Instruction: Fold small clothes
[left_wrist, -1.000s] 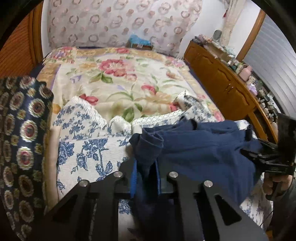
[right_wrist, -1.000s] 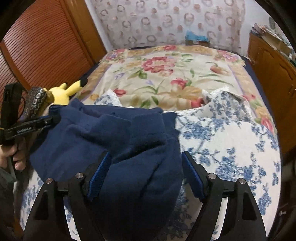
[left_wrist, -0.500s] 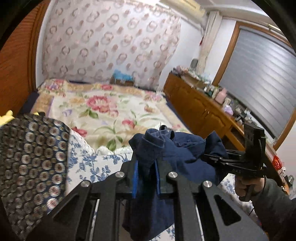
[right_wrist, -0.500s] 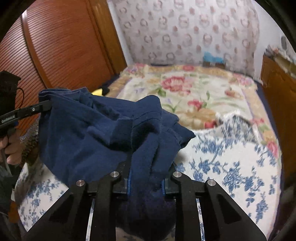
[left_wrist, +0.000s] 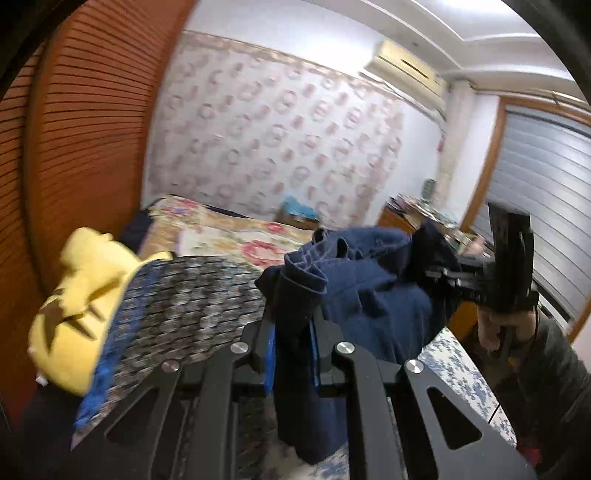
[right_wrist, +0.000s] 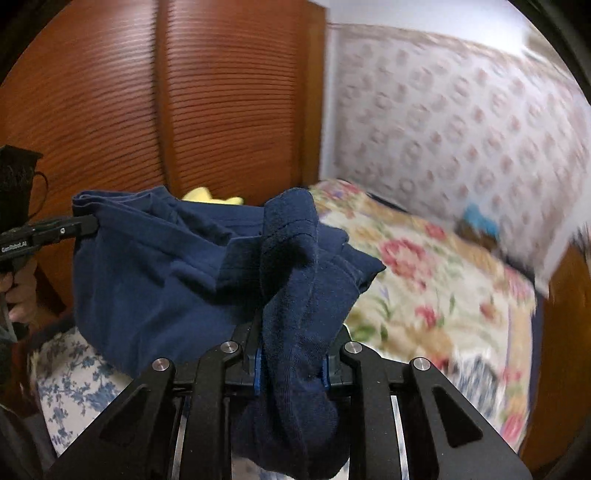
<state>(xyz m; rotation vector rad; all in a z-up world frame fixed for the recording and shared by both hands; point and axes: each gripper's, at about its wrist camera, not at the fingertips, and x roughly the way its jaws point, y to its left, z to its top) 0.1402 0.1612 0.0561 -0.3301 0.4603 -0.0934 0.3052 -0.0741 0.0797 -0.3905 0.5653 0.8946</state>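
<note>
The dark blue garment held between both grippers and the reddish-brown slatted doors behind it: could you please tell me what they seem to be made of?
The dark blue garment looks like soft, matte knit fabric, probably cotton: it drapes, bunches and shows stitched hems. The reddish-brown slatted doors look like varnished wood, with fine horizontal louvres and a slight sheen, though laminate is possible.

Black left gripper (left_wrist: 291, 354), black right gripper (right_wrist: 291, 365), blue-lined jaws, silver screws, grey sleeve (left_wrist: 557, 387)

Each camera sits just behind its own fingers, looking forward along them at close range. The left view faces the patterned wall (left_wrist: 280, 129) and window blinds (left_wrist: 546, 177). The right view faces the wooden wardrobe doors (right_wrist: 147, 103). Both share the navy garment (left_wrist: 373, 280), bed (right_wrist: 424, 280) and patterned wall.
</note>
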